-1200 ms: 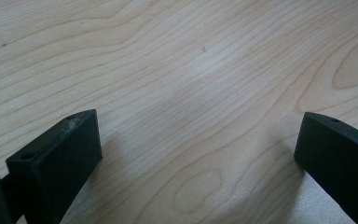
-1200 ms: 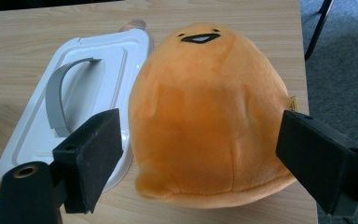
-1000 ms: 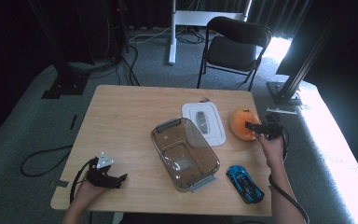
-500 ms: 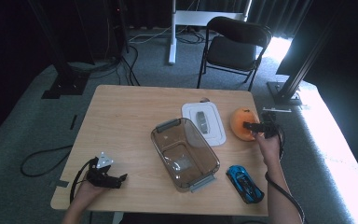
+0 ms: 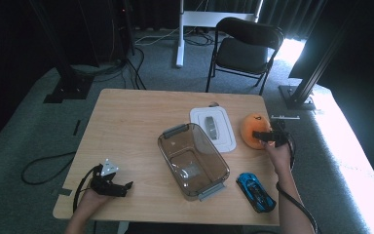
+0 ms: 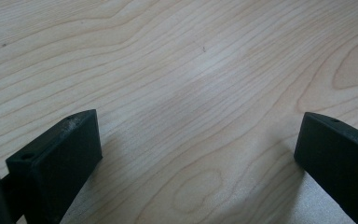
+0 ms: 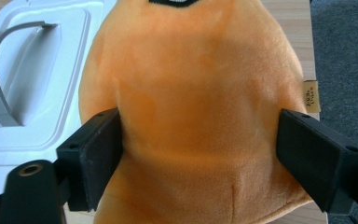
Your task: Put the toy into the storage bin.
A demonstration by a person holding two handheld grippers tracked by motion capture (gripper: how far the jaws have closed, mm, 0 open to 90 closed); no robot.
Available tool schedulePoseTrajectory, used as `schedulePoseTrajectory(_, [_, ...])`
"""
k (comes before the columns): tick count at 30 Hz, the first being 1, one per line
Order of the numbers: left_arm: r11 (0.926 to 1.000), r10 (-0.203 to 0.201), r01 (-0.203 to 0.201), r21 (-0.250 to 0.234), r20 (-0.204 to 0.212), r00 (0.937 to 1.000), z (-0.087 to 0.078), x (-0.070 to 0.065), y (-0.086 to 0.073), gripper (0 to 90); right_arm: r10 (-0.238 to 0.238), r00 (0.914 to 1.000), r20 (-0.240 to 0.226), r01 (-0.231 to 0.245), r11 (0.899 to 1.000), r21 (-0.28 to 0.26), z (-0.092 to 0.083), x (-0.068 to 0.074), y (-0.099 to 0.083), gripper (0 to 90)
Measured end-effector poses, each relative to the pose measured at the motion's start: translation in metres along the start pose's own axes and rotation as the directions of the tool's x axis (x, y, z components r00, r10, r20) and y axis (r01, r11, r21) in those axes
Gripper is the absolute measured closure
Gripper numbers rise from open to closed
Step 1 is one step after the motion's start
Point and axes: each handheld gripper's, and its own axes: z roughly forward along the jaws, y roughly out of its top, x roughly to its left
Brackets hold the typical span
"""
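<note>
The right gripper [image 7: 198, 154] has its jaws pressed on both flanks of the soft orange plush toy [image 7: 193, 107], apparently to lift it, while the left gripper [image 6: 198, 158] waits spread over bare wooden table [image 6: 177, 60].

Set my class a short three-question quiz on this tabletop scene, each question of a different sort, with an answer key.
1. True or false: the right gripper has its jaws on either side of the orange plush toy.
2. Which lies nearest the clear plastic container? A) blue toy car B) white lid C) folding chair
3. Fill in: the left gripper has its jaws apart over bare ____.

Key: 1 true; 2 B; 3 wooden tabletop.
</note>
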Motion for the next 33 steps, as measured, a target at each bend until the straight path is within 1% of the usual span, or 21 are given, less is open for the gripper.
schedulePoseTrajectory(5, [1.0000, 0.000, 0.000, 0.000, 0.000, 1.0000, 0.000, 0.000, 0.000, 1.0, -0.009, 0.9999, -0.012, 0.009, 1.000, 0.005, 0.004, 0.002, -0.003, 17.3])
schedulePoseTrajectory(7, [1.0000, 0.000, 0.000, 0.000, 0.000, 1.0000, 0.000, 0.000, 0.000, 1.0, -0.021, 0.9996, -0.019, 0.021, 1.000, 0.001, 0.004, 0.003, -0.004, 20.8])
schedulePoseTrajectory(8, [1.0000, -0.001, 0.001, 0.000, 0.000, 1.0000, 0.000, 0.000, 0.000, 1.0, -0.027, 0.9995, -0.015, 0.027, 1.000, -0.001, 0.004, 0.004, -0.005, 22.4])
schedulePoseTrajectory(10, [1.0000, 0.000, 0.000, 0.000, 0.000, 1.0000, 0.000, 0.000, 0.000, 1.0, -0.046, 0.9988, -0.016, 0.046, 0.999, -0.011, 0.003, 0.004, -0.005, 31.2])
schedulePoseTrajectory(11, [1.0000, 0.000, 0.000, 0.000, 0.000, 1.0000, 0.000, 0.000, 0.000, 1.0, -0.052, 0.9985, -0.014, 0.052, 0.999, -0.014, 0.003, 0.005, -0.006, 33.0])
schedulePoseTrajectory(12, [1.0000, 0.000, 0.000, 0.000, 0.000, 1.0000, 0.000, 0.000, 0.000, 1.0, -0.064, 0.9979, -0.013, 0.063, 0.998, -0.018, 0.003, 0.006, -0.007, 36.8])
schedulePoseTrajectory(13, [1.0000, -0.001, 0.001, -0.001, 0.000, 1.0000, 0.000, 0.000, 0.000, 1.0, -0.074, 0.9971, -0.017, 0.074, 0.997, -0.025, 0.003, 0.006, -0.007, 42.4])
schedulePoseTrajectory(15, [1.0000, 0.000, 0.000, 0.000, 0.000, 1.0000, 0.000, 0.000, 0.000, 0.9, -0.090, 0.9958, -0.018, 0.089, 0.996, -0.032, 0.001, 0.007, -0.009, 50.8])
schedulePoseTrajectory(17, [1.0000, 0.000, 0.000, 0.000, 0.000, 1.0000, 0.000, 0.000, 0.000, 1.0, -0.088, 0.9960, -0.019, 0.087, 0.995, -0.040, -0.001, 0.007, -0.009, 59.3])
schedulePoseTrajectory(18, [1.0000, 0.000, 0.000, 0.000, 0.000, 1.0000, 0.000, 0.000, 0.000, 1.0, -0.088, 0.9960, -0.019, 0.087, 0.995, -0.040, -0.001, 0.007, -0.009, 59.3])
schedulePoseTrajectory(19, [1.0000, 0.000, 0.000, 0.000, 0.000, 1.0000, 0.000, 0.000, 0.000, 1.0, -0.087, 0.9960, -0.022, 0.086, 0.995, -0.040, -0.002, 0.007, -0.010, 62.8])
schedulePoseTrajectory(20, [1.0000, 0.000, 0.000, 0.000, 0.000, 1.0000, 0.000, 0.000, 0.000, 1.0, -0.087, 0.9961, -0.012, 0.087, 0.995, -0.047, -0.006, 0.008, -0.009, 68.3])
schedulePoseTrajectory(24, [1.0000, -0.001, 0.001, 0.000, 0.000, 1.0000, 0.000, 0.000, 0.000, 1.0, -0.064, 0.9978, -0.016, 0.063, 0.996, -0.056, -0.013, 0.006, -0.007, 73.1])
schedulePoseTrajectory(28, [1.0000, 0.000, 0.000, 0.000, 0.000, 1.0000, 0.000, 0.000, 0.000, 1.0, -0.062, 0.9975, -0.032, 0.060, 0.996, -0.059, -0.019, 0.005, -0.005, 74.5])
schedulePoseTrajectory(30, [1.0000, -0.001, 0.001, 0.000, 0.000, 1.0000, 0.000, 0.000, 0.000, 1.0, -0.071, 0.9970, -0.032, 0.069, 0.995, -0.066, -0.021, 0.006, -0.005, 74.7])
schedulePoseTrajectory(33, [1.0000, 0.000, 0.000, 0.000, 0.000, 1.0000, 0.000, 0.000, 0.000, 0.9, -0.073, 0.9964, -0.043, 0.070, 0.995, -0.074, -0.026, 0.008, -0.004, 74.7])
